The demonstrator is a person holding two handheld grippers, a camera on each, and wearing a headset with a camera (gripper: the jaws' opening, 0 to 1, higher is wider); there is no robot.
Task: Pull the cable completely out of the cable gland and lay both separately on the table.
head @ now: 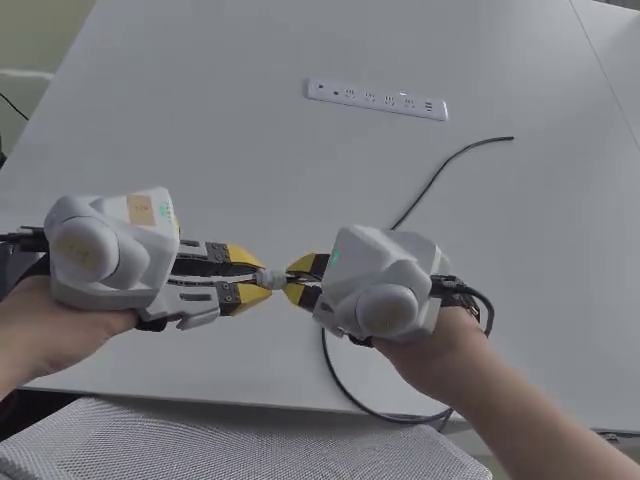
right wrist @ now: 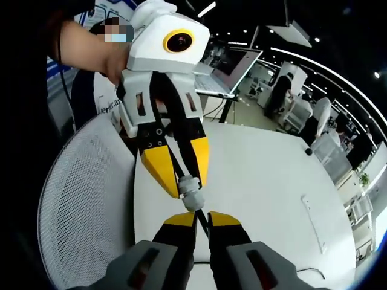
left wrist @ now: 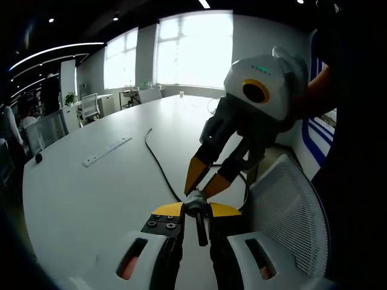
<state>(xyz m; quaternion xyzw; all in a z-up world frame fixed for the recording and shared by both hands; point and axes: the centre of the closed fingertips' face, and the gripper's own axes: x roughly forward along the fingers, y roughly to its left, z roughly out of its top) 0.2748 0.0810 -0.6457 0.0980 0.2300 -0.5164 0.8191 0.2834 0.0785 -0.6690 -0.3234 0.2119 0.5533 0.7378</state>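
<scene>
Over the near edge of the white table [head: 200,120], the two grippers meet tip to tip. My left gripper [head: 262,281] is shut on the small grey cable gland [head: 272,281]. In the left gripper view the gland [left wrist: 195,202] sits between my yellow jaw tips, with a short black cable end running back toward the camera. My right gripper [head: 293,282] is shut on the black cable [right wrist: 204,225] right behind the gland [right wrist: 189,194]. The rest of the cable [head: 440,170] loops below the table edge, then runs across the table to the far right.
A white power strip [head: 376,99] lies at the back of the table. A grey mesh chair [head: 250,440] stands just under the near table edge, below both grippers. An open laptop [right wrist: 233,69] sits on a far desk, and other office chairs stand beyond.
</scene>
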